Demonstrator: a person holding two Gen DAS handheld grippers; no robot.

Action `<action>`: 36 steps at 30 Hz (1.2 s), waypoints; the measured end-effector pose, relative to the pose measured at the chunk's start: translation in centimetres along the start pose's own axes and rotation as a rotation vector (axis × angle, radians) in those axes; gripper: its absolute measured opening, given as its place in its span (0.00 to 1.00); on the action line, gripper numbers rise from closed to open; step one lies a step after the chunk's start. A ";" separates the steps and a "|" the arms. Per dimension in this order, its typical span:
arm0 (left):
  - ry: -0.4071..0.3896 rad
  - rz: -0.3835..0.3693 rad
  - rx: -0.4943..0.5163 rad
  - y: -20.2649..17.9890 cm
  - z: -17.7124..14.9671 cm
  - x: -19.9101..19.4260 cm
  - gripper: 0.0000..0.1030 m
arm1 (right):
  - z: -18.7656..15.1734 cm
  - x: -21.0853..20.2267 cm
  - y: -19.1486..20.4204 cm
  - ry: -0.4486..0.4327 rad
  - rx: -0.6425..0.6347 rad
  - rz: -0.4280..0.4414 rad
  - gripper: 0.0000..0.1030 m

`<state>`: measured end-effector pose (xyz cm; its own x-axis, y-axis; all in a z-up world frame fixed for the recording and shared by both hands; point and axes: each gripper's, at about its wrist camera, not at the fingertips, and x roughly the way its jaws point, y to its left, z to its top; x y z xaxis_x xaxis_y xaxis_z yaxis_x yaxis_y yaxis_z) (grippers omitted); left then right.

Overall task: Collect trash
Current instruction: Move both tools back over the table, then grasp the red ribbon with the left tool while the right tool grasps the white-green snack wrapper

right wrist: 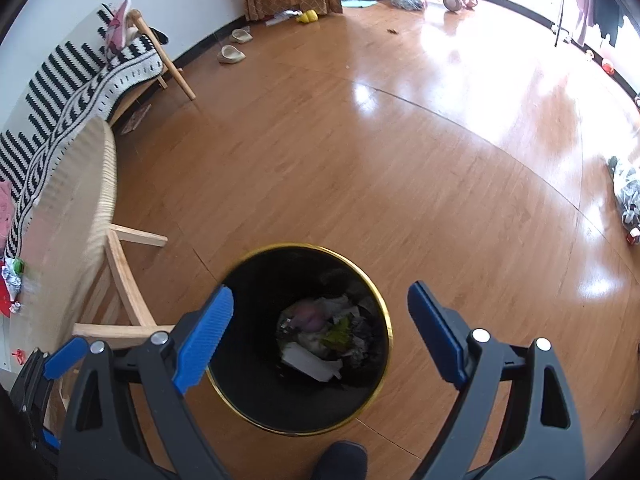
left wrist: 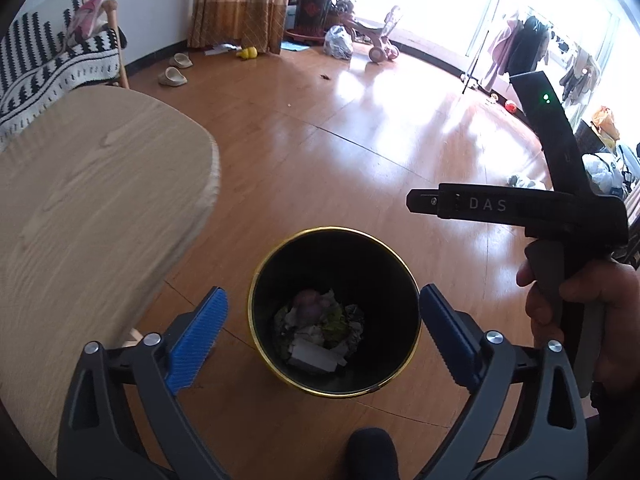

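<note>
A black bin with a gold rim (left wrist: pixel 256 280) stands on the wooden floor, and it shows in the right wrist view too (right wrist: pixel 386 312). Crumpled paper and wrapper trash (left wrist: pixel 320 328) lies at its bottom, also in the right wrist view (right wrist: pixel 316 336). My left gripper (left wrist: pixel 322 332) is open and empty above the bin. My right gripper (right wrist: pixel 320 332) is open and empty above the bin too. The right gripper's body (left wrist: pixel 520 208) shows at the right of the left wrist view. More trash scraps (right wrist: pixel 12 280) lie on the table at the far left.
A light wooden table (left wrist: pixel 100 200) stands left of the bin, with its legs (right wrist: pixel 124 280) close to it. A sofa with a striped blanket (right wrist: pixel 80 76) is behind. Slippers (left wrist: pixel 172 76), a plastic bag (left wrist: pixel 338 42) and a toy (left wrist: pixel 380 40) lie far off. A dark shoe tip (left wrist: pixel 370 452) is just below the bin.
</note>
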<state>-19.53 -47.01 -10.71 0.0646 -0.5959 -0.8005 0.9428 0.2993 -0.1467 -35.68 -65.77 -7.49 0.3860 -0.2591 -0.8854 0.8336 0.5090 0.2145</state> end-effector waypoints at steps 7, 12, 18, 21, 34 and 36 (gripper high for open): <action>-0.102 0.102 -0.122 7.3 -0.8 -7.3 0.93 | 0.5 -1.7 8.3 -0.045 -0.082 0.078 0.84; -0.146 0.263 -0.281 16.0 -3.5 -12.6 0.93 | -0.7 -1.5 17.3 -0.033 -0.204 0.140 0.84; -0.158 0.522 -0.479 26.8 -8.4 -18.3 0.93 | -3.5 -1.6 28.5 -0.020 -0.374 0.215 0.84; -0.164 0.594 -0.578 31.5 -11.4 -21.0 0.93 | -5.0 -1.6 33.0 -0.011 -0.433 0.256 0.84; -0.109 0.615 -0.752 40.1 -18.9 -22.6 0.93 | -10.4 0.8 45.8 0.053 -0.614 0.326 0.84; -0.106 0.622 -0.727 40.1 -18.6 -22.3 0.93 | -11.0 1.3 47.6 0.059 -0.637 0.332 0.84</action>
<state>10.75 -7.85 -9.54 0.5475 -0.2284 -0.8050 0.2993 0.9518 -0.0666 0.14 -32.89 -3.01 0.5420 0.0285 -0.8399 0.2763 0.9378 0.2101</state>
